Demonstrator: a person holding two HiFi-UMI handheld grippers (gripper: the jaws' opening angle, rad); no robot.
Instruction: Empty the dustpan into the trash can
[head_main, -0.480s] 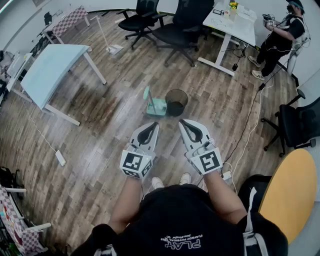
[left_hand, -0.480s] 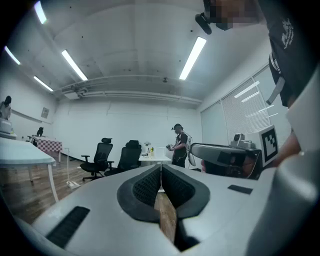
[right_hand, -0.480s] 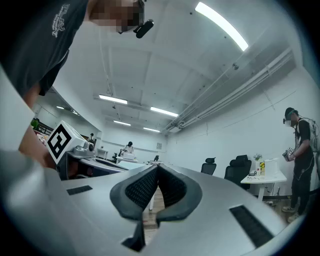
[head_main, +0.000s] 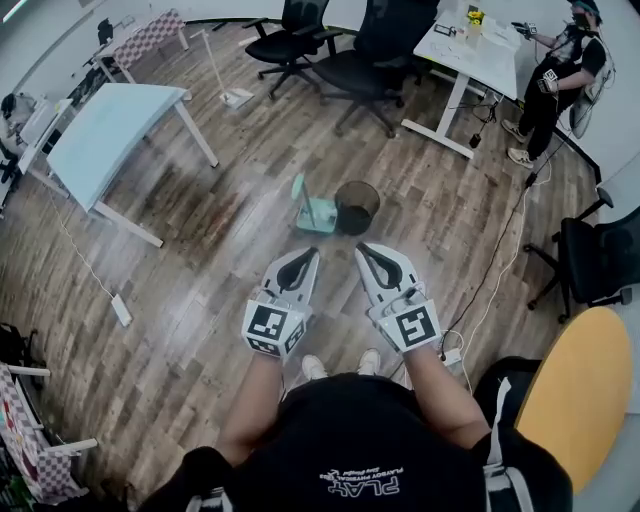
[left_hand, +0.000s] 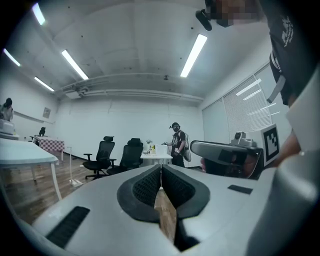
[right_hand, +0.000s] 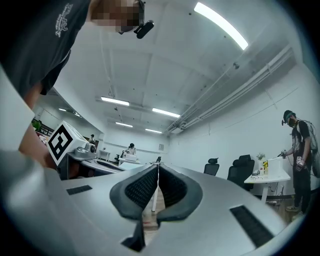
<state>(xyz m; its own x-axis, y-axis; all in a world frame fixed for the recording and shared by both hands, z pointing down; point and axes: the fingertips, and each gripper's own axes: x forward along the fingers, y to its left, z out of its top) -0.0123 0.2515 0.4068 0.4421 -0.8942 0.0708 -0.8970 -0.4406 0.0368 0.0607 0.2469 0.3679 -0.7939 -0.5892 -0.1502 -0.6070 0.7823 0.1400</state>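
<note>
A pale green dustpan (head_main: 312, 209) with an upright handle stands on the wooden floor, touching the left side of a small black trash can (head_main: 357, 205). Both lie well ahead of my grippers in the head view. My left gripper (head_main: 311, 252) is held level at waist height, its jaws shut with nothing between them. My right gripper (head_main: 362, 246) hangs beside it, jaws also shut and empty. In the left gripper view the shut left gripper (left_hand: 160, 166) points across the room, with the right gripper's body at its right. The right gripper view shows its shut right gripper (right_hand: 158, 165) aimed at the far wall.
A light blue table (head_main: 105, 130) stands at the left. Black office chairs (head_main: 330, 50) and a white desk (head_main: 470, 50) sit beyond the trash can. A person (head_main: 560, 80) stands at the far right. A black cable (head_main: 500, 260) runs across the floor; a yellow round table (head_main: 580, 390) is at my right.
The dustpan and trash can sit slightly higher in the head view, and both grippers have edged a little towards them. The jaws stay shut.
</note>
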